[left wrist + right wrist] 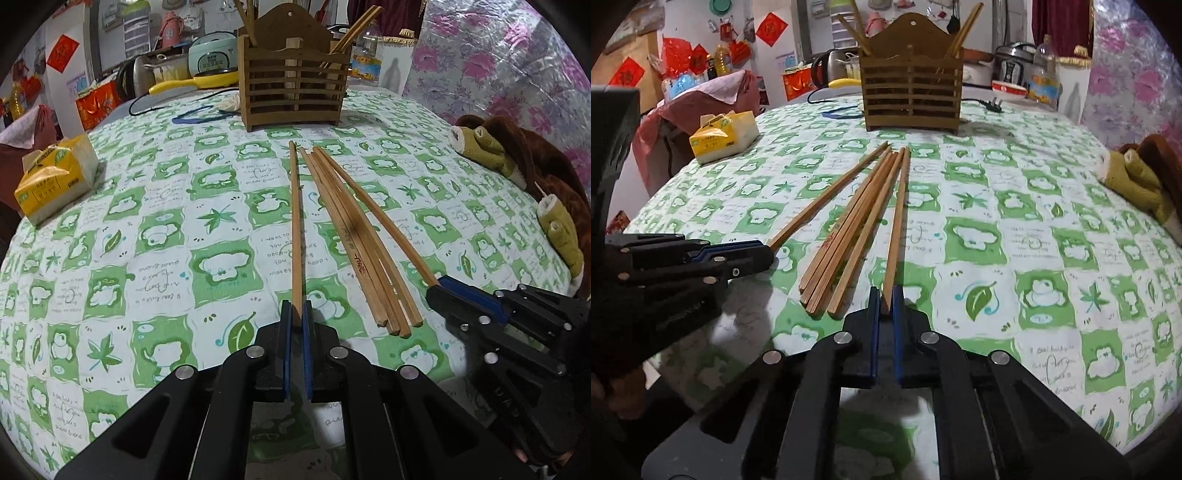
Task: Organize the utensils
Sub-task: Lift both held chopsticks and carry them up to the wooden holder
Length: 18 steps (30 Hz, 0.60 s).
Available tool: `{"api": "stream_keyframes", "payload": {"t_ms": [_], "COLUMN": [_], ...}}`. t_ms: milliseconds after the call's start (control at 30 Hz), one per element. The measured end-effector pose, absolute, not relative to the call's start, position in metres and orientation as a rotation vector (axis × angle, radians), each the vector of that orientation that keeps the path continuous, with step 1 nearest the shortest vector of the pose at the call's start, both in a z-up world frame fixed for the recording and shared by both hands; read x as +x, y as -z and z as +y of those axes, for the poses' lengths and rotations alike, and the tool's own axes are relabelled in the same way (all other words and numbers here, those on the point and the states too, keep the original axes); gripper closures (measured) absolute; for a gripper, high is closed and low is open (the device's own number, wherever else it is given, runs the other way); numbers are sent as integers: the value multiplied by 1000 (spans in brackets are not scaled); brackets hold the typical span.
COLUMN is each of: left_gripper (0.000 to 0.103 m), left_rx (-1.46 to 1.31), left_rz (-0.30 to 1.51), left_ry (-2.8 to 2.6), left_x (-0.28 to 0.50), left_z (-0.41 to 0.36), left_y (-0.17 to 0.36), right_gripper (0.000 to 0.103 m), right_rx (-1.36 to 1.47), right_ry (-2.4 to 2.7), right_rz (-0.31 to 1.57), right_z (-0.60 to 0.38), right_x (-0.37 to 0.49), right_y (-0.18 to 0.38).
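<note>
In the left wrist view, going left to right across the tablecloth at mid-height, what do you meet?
Yellow tissue pack → single chopstick clamped in the left gripper → loose bundle of chopsticks → outermost chopstick gripped by the right gripper → brown plush toy at the table's edge.

Table (155, 266) bears chopsticks (354, 236), holder (295, 85), tissues (55, 181)

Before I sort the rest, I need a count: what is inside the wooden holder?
The wooden holder has chopsticks sticking up from its left and right compartments. The slats hide their lower ends and anything lying deeper, so there is no sure count.
</note>
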State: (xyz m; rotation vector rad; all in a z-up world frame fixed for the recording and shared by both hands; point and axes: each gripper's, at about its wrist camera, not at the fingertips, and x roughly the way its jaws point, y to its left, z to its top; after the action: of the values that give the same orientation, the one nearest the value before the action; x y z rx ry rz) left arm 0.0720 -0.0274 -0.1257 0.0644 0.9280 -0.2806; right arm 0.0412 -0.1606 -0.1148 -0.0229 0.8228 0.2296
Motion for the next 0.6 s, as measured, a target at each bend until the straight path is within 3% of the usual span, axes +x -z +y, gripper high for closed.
{"api": "stream_keyframes", "payload": {"t_ms": [233, 600], "left_gripper": [97, 97], "left_rx": [26, 22], "left_rz": [966, 855], "left_ry": [295, 304], "left_x": [71, 60], "left_z": [-18, -4], "left_y": [119, 66], "right_gripper": [97, 97], "right_rx": [66, 102], "right_ry": [-222, -220], "right_rz": [819, 698], "right_z": [-187, -207], "right_x": [33, 24], "right_y": [96, 45]}}
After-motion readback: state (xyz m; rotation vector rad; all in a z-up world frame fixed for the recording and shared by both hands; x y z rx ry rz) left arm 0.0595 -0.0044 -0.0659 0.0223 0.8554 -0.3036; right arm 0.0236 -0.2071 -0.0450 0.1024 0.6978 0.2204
